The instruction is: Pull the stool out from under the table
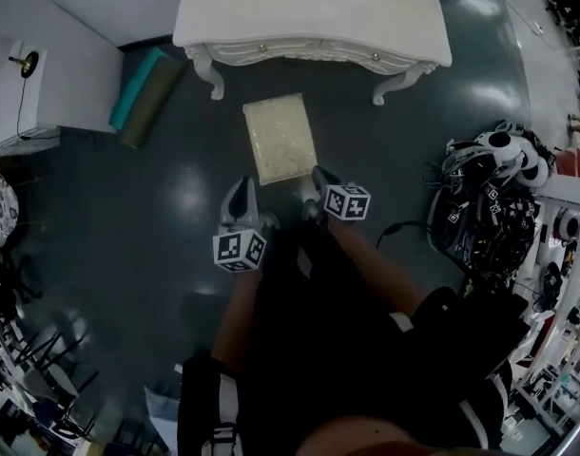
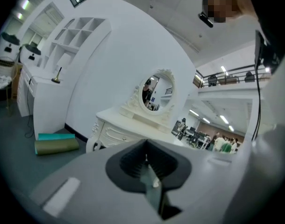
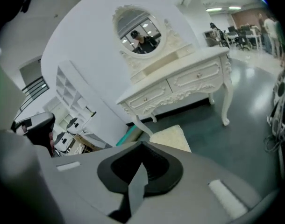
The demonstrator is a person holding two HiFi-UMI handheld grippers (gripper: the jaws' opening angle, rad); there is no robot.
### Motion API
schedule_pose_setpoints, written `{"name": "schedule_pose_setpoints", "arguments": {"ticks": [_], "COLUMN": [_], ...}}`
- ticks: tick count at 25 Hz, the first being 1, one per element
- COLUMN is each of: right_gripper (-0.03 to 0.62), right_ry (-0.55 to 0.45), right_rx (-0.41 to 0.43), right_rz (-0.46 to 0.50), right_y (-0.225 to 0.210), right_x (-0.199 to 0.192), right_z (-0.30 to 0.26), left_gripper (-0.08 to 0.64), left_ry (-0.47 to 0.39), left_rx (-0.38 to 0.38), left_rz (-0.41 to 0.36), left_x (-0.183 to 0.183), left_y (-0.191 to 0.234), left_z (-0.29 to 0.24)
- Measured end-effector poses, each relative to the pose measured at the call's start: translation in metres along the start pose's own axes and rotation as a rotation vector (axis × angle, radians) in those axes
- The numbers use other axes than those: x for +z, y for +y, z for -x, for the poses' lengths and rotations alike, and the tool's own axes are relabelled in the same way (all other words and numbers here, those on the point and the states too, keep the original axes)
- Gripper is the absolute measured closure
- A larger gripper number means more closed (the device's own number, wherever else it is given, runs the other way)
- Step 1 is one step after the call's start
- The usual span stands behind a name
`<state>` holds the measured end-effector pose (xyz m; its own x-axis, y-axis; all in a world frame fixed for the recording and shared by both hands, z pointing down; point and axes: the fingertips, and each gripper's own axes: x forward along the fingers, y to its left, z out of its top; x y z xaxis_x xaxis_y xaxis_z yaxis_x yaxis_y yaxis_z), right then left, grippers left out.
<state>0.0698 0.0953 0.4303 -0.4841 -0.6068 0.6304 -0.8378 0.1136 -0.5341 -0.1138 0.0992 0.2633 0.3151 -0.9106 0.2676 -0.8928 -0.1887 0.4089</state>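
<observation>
1. Stool point(image 1: 280, 139): cream cushion top, stands on dark floor point(image 1: 157, 198) in front of white carved table point(image 1: 314, 28). It is fully out from under the table, w/ a strip of floor between the two. Right gripper view shows stool point(image 3: 169, 135) just ahead of table point(image 3: 180, 85), near one curved leg.
2. Left tongs point(image 1: 239, 190): clenched, tips meeting, nothing between them. They are held over bare floor, short of stool's near-left corner & apart from it. In left gripper view the tongs point(image 2: 146, 158) aim at table point(image 2: 115, 125) & its oval mirror point(image 2: 156, 90).
3. Right tongs point(image 1: 320, 177): also clenched & empty. In head view the tip sits by stool's near-right corner. In right gripper view the tongs point(image 3: 141, 160) have pads pressed together, and stool lies beyond them, not gripped.
4. Writing: left marker cube point(image 1: 240, 250) & right marker cube point(image 1: 347, 201) carry black-and-white square codes. Print on gear at right edge is too small to read.
5. Surroundings: teal & olive rolled mats point(image 1: 147, 88) lie by the wall left of table. A heap of headsets & cables point(image 1: 485, 198) sits on the floor at right. White shelving point(image 2: 74, 36) lines the wall in left gripper view. A person point(image 3: 141, 40) shows reflected in mirror point(image 3: 138, 31).
</observation>
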Motion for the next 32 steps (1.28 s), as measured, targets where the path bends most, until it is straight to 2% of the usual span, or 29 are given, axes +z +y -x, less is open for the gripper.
{"name": "schedule_pose_setpoints", "arguments": {"ticks": [2,5,9,17,25,32], "right_gripper": [0.594,0.594,0.594,0.592,0.594,0.594], "right_ry": [-0.022,-0.067,-0.133,-0.246,-0.326,-0.337], "right_rx": [0.027,0.041,0.051,0.129,0.155,0.141], "right_rz": [0.095,0.228,0.339,0.381,0.423,0.421], "right_y": [0.02,0.047,0.076,0.125,0.132,0.128], "right_x": [0.023,0.053,0.085,0.121,0.146,0.141], "right_z": [0.017,0.04,0.072,0.132,0.152,0.16], "left_gripper": [0.551,0.551,0.551,0.551,0.551,0.551], "left_ry": [0.017,0.02,-0.041,-0.093,-0.114,-0.109], "left_rx": [-0.025,-0.054,-0.064,-0.082,-0.113,-0.105], "left_rz": [0.029,-0.002,-0.012,-0.044,-0.056,-0.06], "left_x": [0.002,0.014,0.046,0.085,0.087,0.081], "left_y": [-0.012,-0.028,-0.04,-0.064,-0.076,-0.076], "left_z": [0.004,0.008,0.012,0.036,0.037,0.044]}}
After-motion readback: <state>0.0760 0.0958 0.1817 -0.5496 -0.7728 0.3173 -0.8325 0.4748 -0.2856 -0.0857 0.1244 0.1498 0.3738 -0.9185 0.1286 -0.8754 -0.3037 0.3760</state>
